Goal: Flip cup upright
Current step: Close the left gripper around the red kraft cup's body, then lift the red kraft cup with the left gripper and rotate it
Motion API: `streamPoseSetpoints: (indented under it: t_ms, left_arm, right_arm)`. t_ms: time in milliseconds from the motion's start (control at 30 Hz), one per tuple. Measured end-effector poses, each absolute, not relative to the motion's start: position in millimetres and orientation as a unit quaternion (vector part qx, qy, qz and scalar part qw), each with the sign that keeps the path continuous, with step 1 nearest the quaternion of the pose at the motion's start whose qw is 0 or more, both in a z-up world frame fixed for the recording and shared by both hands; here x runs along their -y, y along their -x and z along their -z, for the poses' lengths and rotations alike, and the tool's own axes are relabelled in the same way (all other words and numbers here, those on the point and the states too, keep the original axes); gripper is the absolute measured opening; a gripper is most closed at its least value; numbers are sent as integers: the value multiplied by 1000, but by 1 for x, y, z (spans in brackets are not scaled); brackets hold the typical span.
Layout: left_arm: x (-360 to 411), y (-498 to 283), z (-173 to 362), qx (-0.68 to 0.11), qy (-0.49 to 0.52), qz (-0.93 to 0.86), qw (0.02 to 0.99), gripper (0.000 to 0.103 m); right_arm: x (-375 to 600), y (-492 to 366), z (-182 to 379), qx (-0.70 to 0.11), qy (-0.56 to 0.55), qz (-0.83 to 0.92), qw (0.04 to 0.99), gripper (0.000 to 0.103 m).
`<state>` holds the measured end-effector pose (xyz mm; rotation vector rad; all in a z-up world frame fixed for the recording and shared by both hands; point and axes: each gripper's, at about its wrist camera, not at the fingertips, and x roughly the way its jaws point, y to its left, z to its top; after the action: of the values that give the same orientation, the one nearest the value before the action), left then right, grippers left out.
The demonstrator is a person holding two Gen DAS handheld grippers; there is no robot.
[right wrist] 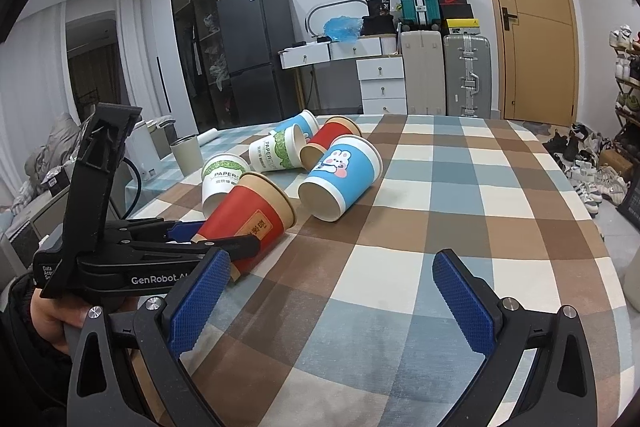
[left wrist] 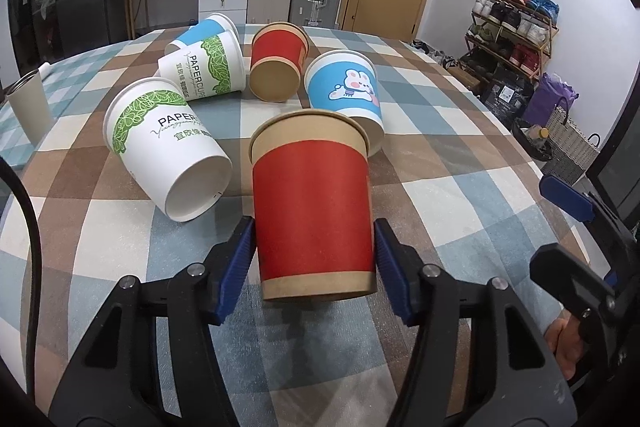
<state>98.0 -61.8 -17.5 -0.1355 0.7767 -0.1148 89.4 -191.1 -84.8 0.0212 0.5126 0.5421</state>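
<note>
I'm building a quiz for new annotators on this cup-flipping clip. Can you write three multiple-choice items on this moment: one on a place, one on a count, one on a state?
1. Where is the red cup nearest the left tool?
A. Between the left tool's two fingers
B. Standing alone at the far table edge
C. Between the right tool's fingers

2. How many paper cups are on the checked tablecloth?
A. Three
B. Six
C. Nine

3. What is the state of the right tool?
A. Shut on the bunny cup
B. Shut on nothing
C. Open, holding nothing

Answers:
1. A, the blue pads sit against both sides of that cup.
2. B, two red, two white with green leaves, two blue, counted in the left wrist view.
3. C, its fingers stand wide apart over bare cloth, and the bunny cup lies farther off.
</note>
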Motion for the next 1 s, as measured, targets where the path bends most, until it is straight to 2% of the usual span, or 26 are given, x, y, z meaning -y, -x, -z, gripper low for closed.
streamPoseSetpoints:
  t_ms: [1000]
  left_arm:
    - [45,-2,6,-331,67,62,939,56]
  right_arm:
    - [178,-69,90,-249,-1,-279,927,103]
